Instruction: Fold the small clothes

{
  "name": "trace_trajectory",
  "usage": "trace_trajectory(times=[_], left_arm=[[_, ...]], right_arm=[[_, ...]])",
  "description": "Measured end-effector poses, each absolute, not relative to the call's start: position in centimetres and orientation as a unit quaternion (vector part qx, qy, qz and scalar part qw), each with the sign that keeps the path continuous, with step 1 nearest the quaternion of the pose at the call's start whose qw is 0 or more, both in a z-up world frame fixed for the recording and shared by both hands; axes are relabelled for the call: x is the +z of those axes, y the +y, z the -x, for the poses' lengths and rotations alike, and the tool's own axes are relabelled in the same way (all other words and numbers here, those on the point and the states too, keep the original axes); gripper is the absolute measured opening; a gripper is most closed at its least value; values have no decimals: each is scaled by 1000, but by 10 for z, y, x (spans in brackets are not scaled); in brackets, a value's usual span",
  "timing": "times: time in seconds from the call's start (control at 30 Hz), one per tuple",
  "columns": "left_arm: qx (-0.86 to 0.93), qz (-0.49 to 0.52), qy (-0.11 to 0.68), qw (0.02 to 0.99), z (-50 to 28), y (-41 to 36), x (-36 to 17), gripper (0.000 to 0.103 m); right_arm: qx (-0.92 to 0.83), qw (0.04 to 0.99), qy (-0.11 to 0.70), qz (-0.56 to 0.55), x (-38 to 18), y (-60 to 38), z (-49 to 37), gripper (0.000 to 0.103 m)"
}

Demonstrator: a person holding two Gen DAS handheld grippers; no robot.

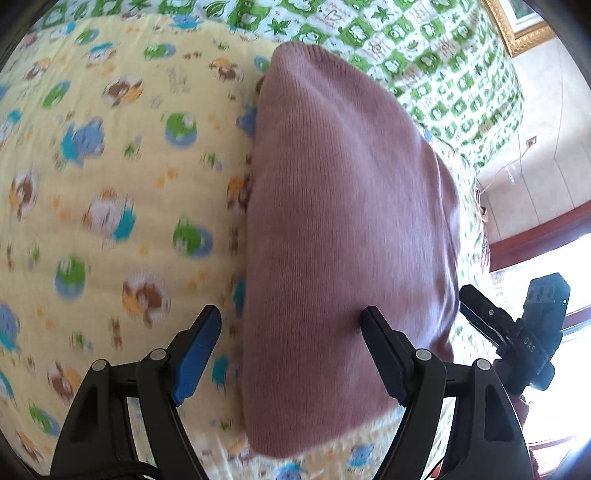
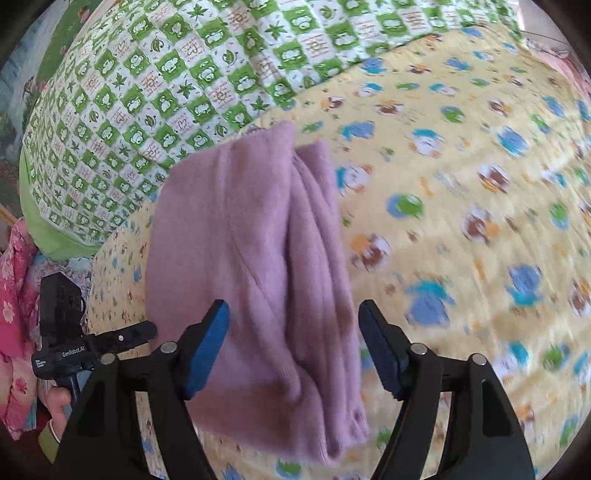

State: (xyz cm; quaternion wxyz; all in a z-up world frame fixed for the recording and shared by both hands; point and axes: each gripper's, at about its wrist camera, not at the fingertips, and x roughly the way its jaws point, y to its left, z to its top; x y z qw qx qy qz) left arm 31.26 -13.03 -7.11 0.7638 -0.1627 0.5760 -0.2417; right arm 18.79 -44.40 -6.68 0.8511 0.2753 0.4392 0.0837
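A mauve knit garment lies folded into a long bundle on a yellow cartoon-print sheet. My left gripper is open and hovers over its near left edge, empty. In the right wrist view the same garment shows several folded layers along its right side. My right gripper is open above its near end, empty. The right gripper also shows at the right edge of the left wrist view, and the left gripper at the left edge of the right wrist view.
A green-and-white checked quilt lies bunched beyond the garment. Pink floral fabric sits at the far left. A wall, a gold picture frame and a bright window are on the right of the left wrist view.
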Motion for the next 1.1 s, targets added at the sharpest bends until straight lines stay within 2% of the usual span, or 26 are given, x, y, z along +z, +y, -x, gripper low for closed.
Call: trace_trajectory(times=[0.17, 0.53, 0.6, 0.67, 0.7, 0.73, 0.8, 0.9, 1.1], left_arm=[[-240, 164, 583, 758, -334, -133, -78, 80], [-242, 185, 595, 744, -350, -145, -106, 85], [-247, 179, 591, 747, -348, -148, -107, 79], [-251, 168, 587, 751, -348, -156, -106, 70], [-253, 165, 584, 754, -347, -157, -105, 62], [-257, 162, 579, 757, -346, -157, -103, 59], [-262, 159, 572, 761, -343, -156, -98, 47], [-274, 165, 557, 766, -334, -145, -86, 40], [-284, 186, 519, 785, -306, -106, -47, 37]], right_arm=[[90, 840, 451, -287, -86, -443, -221, 74], [105, 835, 445, -306, -109, -455, -226, 73], [110, 832, 446, -313, -111, -454, -227, 72], [117, 829, 445, -317, -112, -454, -227, 60], [126, 824, 447, -324, -113, -452, -227, 49], [135, 817, 451, -333, -115, -449, -228, 47], [138, 814, 452, -336, -113, -446, -228, 40], [142, 813, 443, -351, -103, -443, -224, 36], [183, 821, 413, -349, -69, -416, -211, 33]])
